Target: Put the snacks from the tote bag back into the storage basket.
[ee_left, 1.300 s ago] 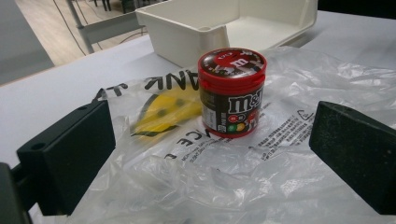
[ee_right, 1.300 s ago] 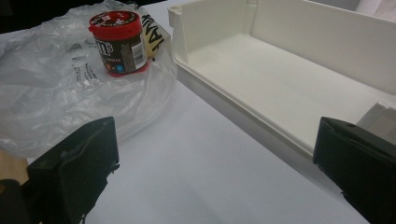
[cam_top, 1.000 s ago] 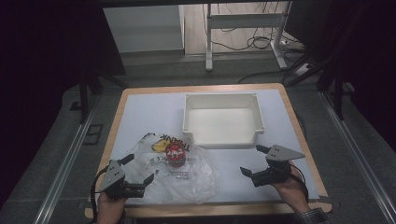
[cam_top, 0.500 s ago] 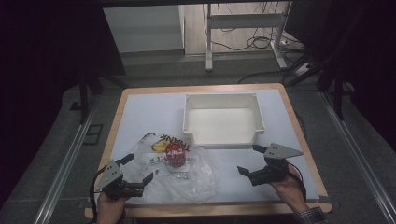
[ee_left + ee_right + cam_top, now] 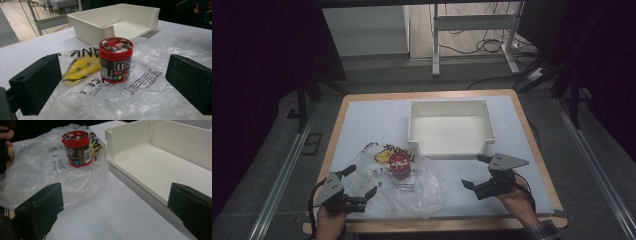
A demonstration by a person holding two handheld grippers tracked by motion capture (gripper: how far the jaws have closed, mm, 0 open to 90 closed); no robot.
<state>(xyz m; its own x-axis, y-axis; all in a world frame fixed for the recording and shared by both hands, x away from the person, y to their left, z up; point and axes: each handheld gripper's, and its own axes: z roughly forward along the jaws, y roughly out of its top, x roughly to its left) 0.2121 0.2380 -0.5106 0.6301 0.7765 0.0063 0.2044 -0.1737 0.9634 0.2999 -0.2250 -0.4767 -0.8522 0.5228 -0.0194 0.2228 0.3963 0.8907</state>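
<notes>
A red-lidded M&M's candy jar [image 5: 400, 166] [image 5: 115, 59] [image 5: 77, 148] stands upright on a clear plastic bag [image 5: 412, 186] [image 5: 105, 97] [image 5: 45, 172] with black lettering and a yellow mark. My left gripper [image 5: 361, 181] [image 5: 113, 85] is open at the table's front left, its jaws wide over the bag's near edge, the jar just beyond them. My right gripper [image 5: 475, 171] [image 5: 115, 207] is open at the front right, above bare table between the bag and a white bin [image 5: 451, 127] [image 5: 117, 20] [image 5: 160, 162]. Nothing sits between either pair of jaws.
The white bin is empty and stands behind the bag at the table's centre. The table [image 5: 367, 120] is white with a wooden rim. Dark floor, rails and a desk frame [image 5: 472, 35] lie beyond the far edge.
My right gripper has drifted slightly left and down toward the bag. The left gripper has barely shifted. The jar, bag and bin have not moved.
</notes>
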